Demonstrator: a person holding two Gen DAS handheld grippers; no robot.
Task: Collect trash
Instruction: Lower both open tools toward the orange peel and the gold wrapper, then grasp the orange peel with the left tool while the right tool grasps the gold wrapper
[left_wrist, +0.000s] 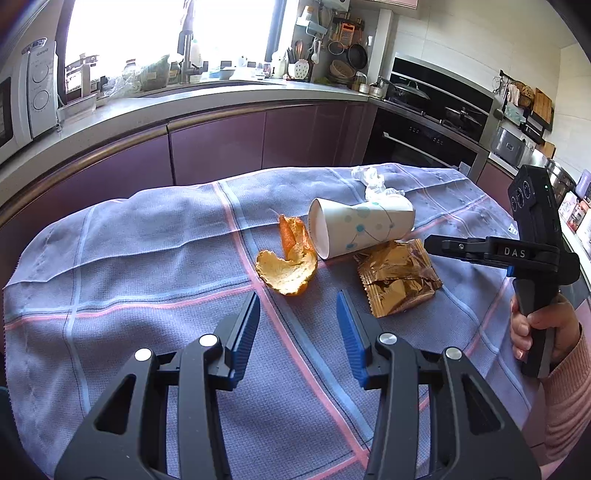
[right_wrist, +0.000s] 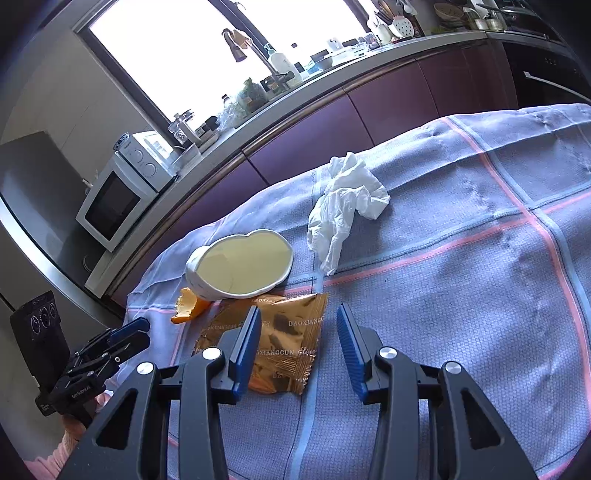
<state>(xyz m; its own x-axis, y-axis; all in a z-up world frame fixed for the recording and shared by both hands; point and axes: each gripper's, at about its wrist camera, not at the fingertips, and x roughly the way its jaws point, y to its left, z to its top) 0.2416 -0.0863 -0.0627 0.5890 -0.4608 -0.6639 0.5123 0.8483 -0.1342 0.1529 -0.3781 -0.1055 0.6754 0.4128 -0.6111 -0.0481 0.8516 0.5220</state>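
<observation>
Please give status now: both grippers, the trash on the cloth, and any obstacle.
Left gripper open, empty; right gripper open, over gold foil wrapper. Orange peel, tipped paper cup, crumpled white tissue uncollected. No obstacle.

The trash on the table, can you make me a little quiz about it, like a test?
1. True or false: the paper cup stands upright on the checked cloth.
2. Which piece lies nearest in front of the left gripper? A) orange peel B) crumpled tissue C) gold snack wrapper
3. Fill in: between the fingers of the right gripper there is ____ held.

Key:
1. False, it lies on its side.
2. A.
3. Nothing; its jaws are open, with one finger over the wrapper.
</observation>
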